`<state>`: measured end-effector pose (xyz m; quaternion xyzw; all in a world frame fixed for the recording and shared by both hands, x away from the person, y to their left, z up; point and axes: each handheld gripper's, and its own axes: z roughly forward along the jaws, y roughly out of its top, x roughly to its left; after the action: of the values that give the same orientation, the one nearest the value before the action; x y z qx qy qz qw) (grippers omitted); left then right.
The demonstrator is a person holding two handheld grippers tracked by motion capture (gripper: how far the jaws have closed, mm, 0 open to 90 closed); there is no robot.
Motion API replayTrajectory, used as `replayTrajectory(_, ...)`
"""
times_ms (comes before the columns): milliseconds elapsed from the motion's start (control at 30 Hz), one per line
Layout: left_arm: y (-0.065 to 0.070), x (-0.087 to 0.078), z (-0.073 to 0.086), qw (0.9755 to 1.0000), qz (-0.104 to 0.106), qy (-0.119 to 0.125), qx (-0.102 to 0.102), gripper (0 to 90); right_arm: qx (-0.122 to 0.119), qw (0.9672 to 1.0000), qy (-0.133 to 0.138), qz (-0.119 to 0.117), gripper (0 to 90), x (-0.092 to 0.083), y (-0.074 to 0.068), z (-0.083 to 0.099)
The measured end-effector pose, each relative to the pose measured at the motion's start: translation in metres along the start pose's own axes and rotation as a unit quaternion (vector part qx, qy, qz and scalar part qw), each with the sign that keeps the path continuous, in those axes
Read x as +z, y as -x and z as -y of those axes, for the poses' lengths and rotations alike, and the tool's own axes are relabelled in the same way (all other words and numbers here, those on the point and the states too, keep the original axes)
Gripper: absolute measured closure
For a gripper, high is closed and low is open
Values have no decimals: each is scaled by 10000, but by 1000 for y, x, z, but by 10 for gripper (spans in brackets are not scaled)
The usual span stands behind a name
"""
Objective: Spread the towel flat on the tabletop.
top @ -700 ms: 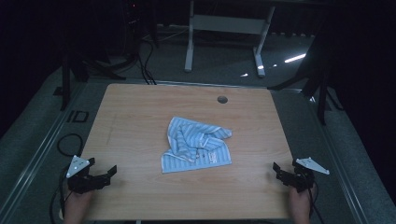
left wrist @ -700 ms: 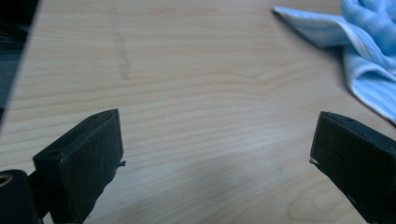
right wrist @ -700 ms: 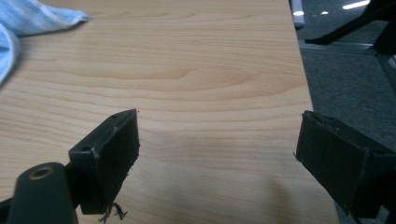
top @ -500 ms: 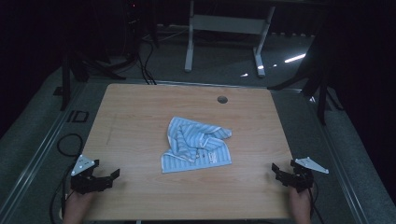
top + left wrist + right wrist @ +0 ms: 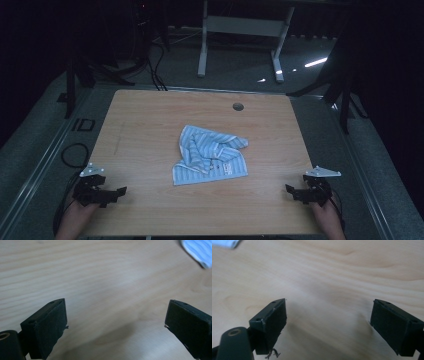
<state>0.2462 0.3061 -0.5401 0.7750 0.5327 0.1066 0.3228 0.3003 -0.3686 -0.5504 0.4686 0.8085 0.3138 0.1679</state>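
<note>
Striped cloth (image 5: 210, 155) unmoved; left gripper (image 5: 117, 191) has slid nearer the person, both grippers' jaws wide and empty

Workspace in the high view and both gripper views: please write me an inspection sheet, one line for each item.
Surface: wooden table, light grain, with a round cable hole near the far edge.
Job's things: blue-and-white striped cloth, crumpled, at the table's middle, apart from both grippers.
Clutter: nothing seen.
Grippers: left gripper at the near left corner, jaws open, nothing between them; right gripper at the near right corner, jaws open, nothing between them.
Cables: black cable looping on the floor left of the table; more cables on the floor behind.
Surroundings: dark room, grey floor, white stand behind the table.
</note>
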Motion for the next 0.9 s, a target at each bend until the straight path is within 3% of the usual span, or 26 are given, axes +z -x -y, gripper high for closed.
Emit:
replayTrajectory(33,5,1,-3,9997,-50,-158,190,38,-110,9998,-150,-47,125,-1,0,-4)
replayTrajectory(200,11,2,-11,9987,105,-423,260,38,-261,9986,-455,-79,132,-3,0,-12)
replayTrajectory(300,18,7,-17,9960,139,-761,443,38,-352,9967,-709,-162,137,-5,0,-17)
replayTrajectory(433,29,10,-23,9925,-124,-1022,654,55,-607,9919,-1091,-235,144,-6,-3,-25)
replayTrajectory(533,34,11,-27,9899,-233,-1160,785,55,-868,9843,-1513,-270,145,-5,-8,-30)
replayTrajectory(600,36,11,-30,9884,-159,-1278,808,55,-977,9796,-1717,-355,145,-3,-11,-33)
replayTrajectory(733,40,10,-36,9840,-147,-1537,888,55,-1045,9716,-2067,-493,145,1,-15,-39)
replayTrajectory(767,41,11,-39,9816,-201,-1650,937,55,-1070,9700,-2127,-486,144,1,-15,-40)
replayTrajectory(833,42,11,-43,9791,-388,-1737,984,55,-1079,9662,-2280,-537,144,3,-16,-43)
replayTrajectory(900,41,12,-47,9787,-273,-1802,949,55,-1128,9627,-2402,-535,144,4,-17,-46)
